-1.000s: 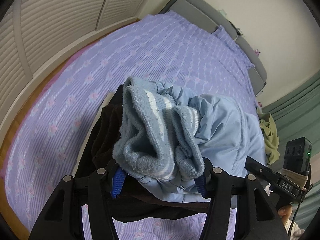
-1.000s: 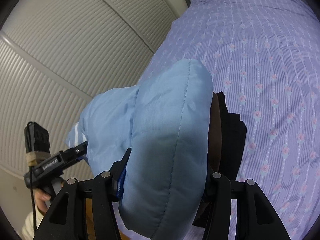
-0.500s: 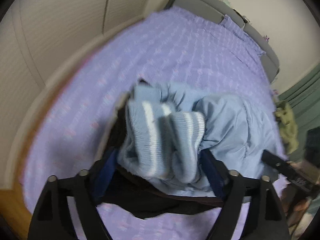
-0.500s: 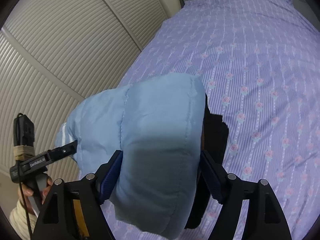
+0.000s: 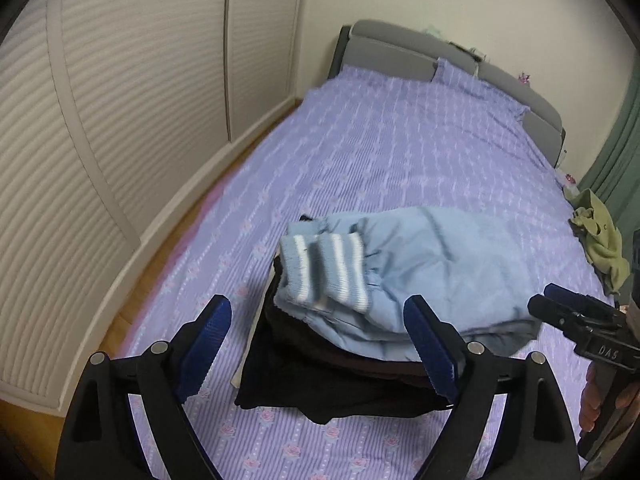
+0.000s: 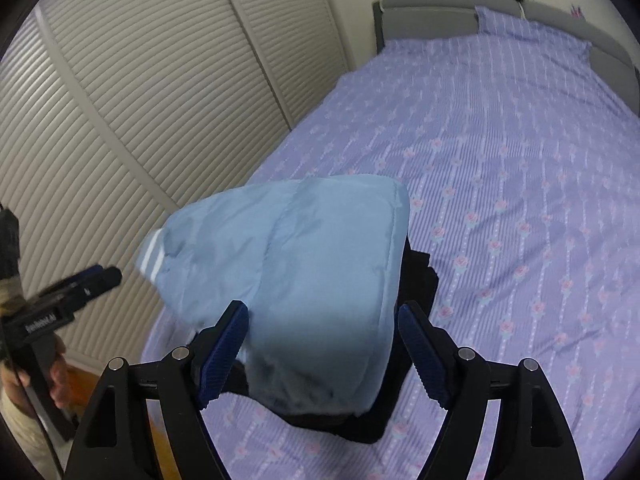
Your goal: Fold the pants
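Observation:
The folded light-blue padded pants point(image 5: 432, 272) with white-striped knit cuffs point(image 5: 324, 276) lie on top of a pile of dark folded clothes point(image 5: 340, 388) on the purple bed. My left gripper point(image 5: 320, 352) is open and empty, pulled back just short of the cuffs. In the right wrist view the pants point(image 6: 304, 280) rest on the dark pile point(image 6: 416, 280), and my right gripper point(image 6: 322, 352) is open with its blue pads either side of the folded end, not pinching it.
The purple flowered bedsheet point(image 5: 400, 152) stretches to a grey headboard point(image 5: 400, 48). Louvred wardrobe doors point(image 5: 100, 120) run along the left, with wood floor between. An olive-green garment point(image 5: 600, 236) lies at the bed's right edge.
Both grippers opened, let go of the pants and drew back. The folded pants now lie on the dark pile.

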